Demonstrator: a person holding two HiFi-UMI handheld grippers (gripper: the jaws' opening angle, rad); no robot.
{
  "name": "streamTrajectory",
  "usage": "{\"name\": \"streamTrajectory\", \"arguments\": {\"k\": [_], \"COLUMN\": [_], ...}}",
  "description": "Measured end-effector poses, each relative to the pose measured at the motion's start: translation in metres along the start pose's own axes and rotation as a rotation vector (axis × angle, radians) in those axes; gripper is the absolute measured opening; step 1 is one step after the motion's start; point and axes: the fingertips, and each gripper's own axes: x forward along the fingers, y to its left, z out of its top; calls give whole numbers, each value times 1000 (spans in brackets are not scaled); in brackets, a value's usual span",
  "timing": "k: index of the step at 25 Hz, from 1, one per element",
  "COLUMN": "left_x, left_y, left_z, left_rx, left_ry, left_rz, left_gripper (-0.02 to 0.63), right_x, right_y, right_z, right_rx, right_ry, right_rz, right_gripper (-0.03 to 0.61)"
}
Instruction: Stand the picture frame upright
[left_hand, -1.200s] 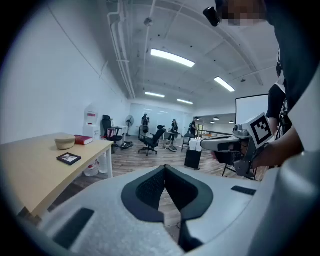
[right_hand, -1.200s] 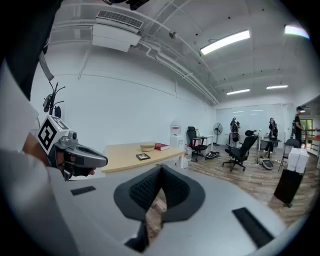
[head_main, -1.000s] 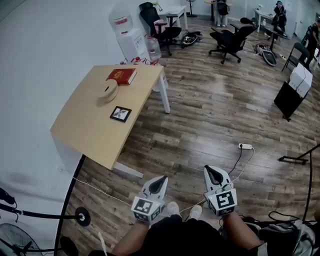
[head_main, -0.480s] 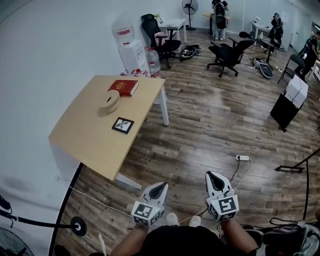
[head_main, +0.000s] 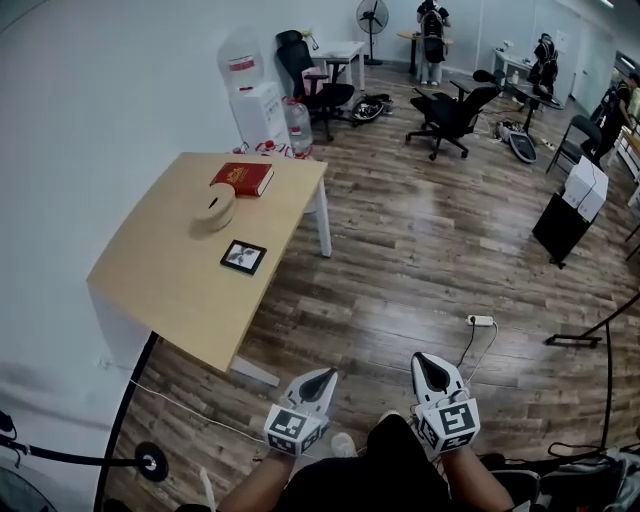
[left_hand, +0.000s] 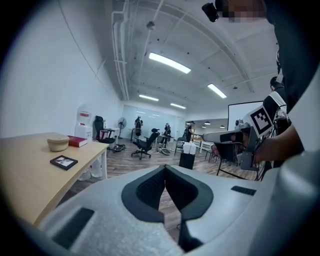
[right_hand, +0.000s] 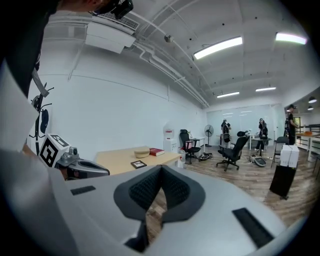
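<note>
Lower in view now, picture frame (head_main: 243, 257) lies flat, 10 o'clock; likely light, fragile: pinch edges. Left gripper (head_main: 323, 376), right gripper (head_main: 424, 359): jaws together, empty.

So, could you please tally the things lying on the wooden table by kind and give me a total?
picture frame: 1
red book: 1
round beige bowl: 1
Total on the table: 3
</note>
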Motion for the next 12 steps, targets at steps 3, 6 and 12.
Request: {"name": "streamTrajectory", "arguments": {"k": [3, 6, 12], "left_x": [7, 23, 74], "left_y": [12, 28, 62], "left_z": [-1, 1, 27], "left_rx": [-7, -10, 0], "left_ry": [9, 23, 19], "left_rz": [14, 29, 69], "left_gripper": [0, 0, 0], "right_x": [18, 45, 108], "right_y": [-6, -18, -56], "right_z": [-2, -1, 15], "right_rx": [4, 17, 32], "right_ry": [14, 16, 16], "right_rz": [17, 35, 97], "right_gripper": [9, 9, 9]}}
